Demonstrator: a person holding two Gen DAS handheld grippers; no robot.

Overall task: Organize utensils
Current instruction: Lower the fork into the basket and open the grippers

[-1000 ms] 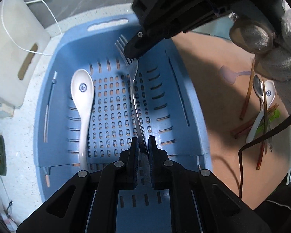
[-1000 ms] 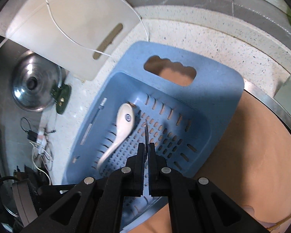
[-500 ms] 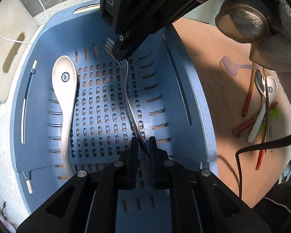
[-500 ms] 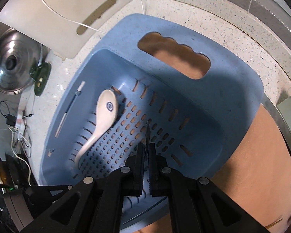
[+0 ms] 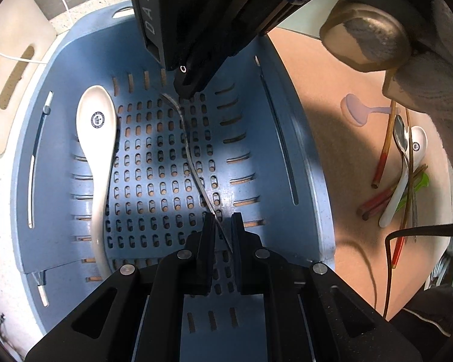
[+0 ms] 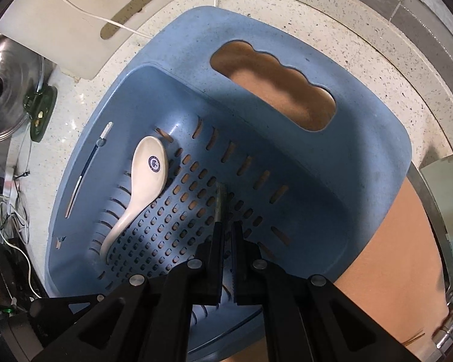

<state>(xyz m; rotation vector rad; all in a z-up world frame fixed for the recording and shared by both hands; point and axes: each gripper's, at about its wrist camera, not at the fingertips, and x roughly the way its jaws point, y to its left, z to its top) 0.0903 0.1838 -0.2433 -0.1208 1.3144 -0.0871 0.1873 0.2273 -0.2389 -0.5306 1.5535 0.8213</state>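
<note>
Your left gripper [image 5: 223, 221] has its fingers [image 5: 209, 226] pinched nearly together on the handle end of the fork [image 5: 187, 150], whose long axis runs away from you over the perforated floor of the blue basket [image 5: 290, 150]. At its far end your right gripper [image 6: 225, 235], fingers all but closed, clamps the tine end, so each hand has one end, low over the floor. The white spoon [image 5: 98, 138] lies parallel, apart, along the left wall; more utensils [image 5: 401, 175] wait on the surface outside.
</note>
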